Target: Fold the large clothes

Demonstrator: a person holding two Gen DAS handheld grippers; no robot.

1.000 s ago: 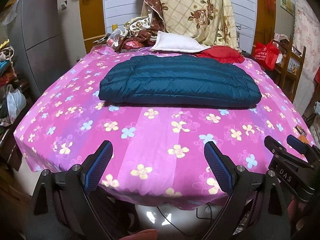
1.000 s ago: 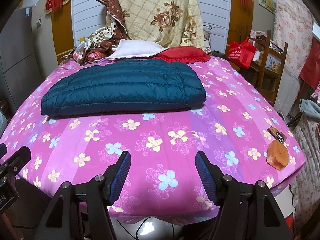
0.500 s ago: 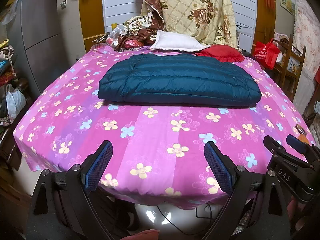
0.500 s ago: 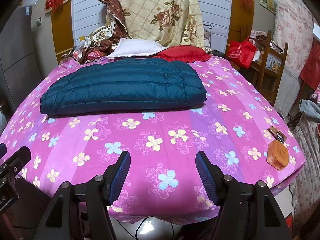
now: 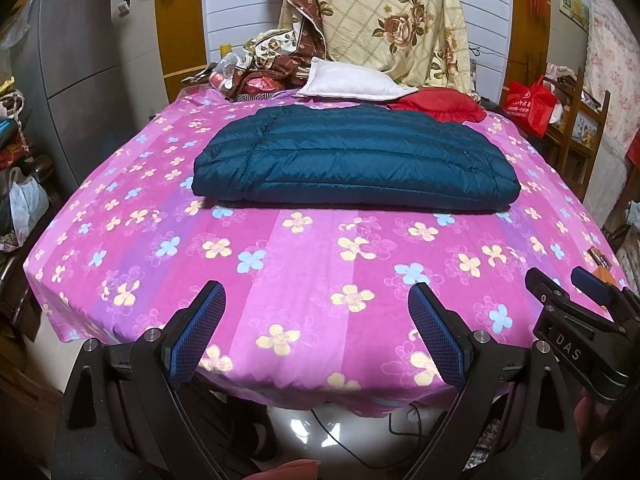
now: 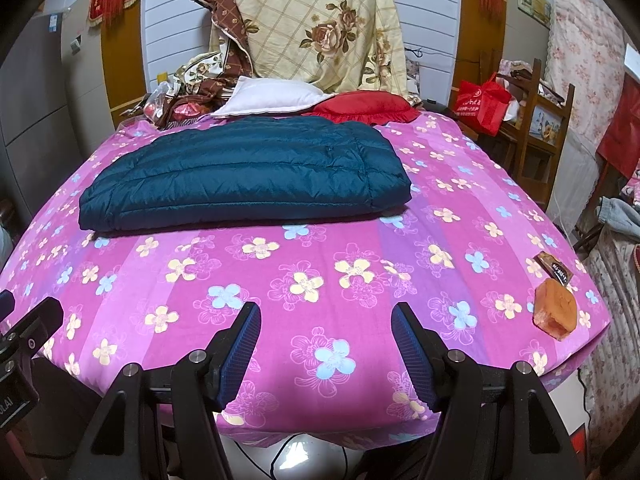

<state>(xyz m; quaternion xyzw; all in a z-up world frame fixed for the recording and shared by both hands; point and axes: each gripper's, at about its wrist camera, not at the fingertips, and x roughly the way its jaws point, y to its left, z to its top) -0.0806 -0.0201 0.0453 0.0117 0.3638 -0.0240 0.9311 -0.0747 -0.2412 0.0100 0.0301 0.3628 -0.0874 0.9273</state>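
The left gripper (image 5: 316,330) hangs over the near edge of the bed, jaws spread wide, nothing between the blue pads. The right gripper (image 6: 326,342) is likewise parted and empty; seen from the left wrist, its body just to the right carries the letters "DAS". Beyond both lies the pink flowered sheet (image 5: 320,264), and farther ahead, well apart from either claw, the teal quilted jacket (image 5: 356,160) lies folded flat. Right of the right gripper, near the bed's corner, sits an orange block (image 6: 556,310) beside a dark wrapper (image 6: 554,268) with unreadable print.
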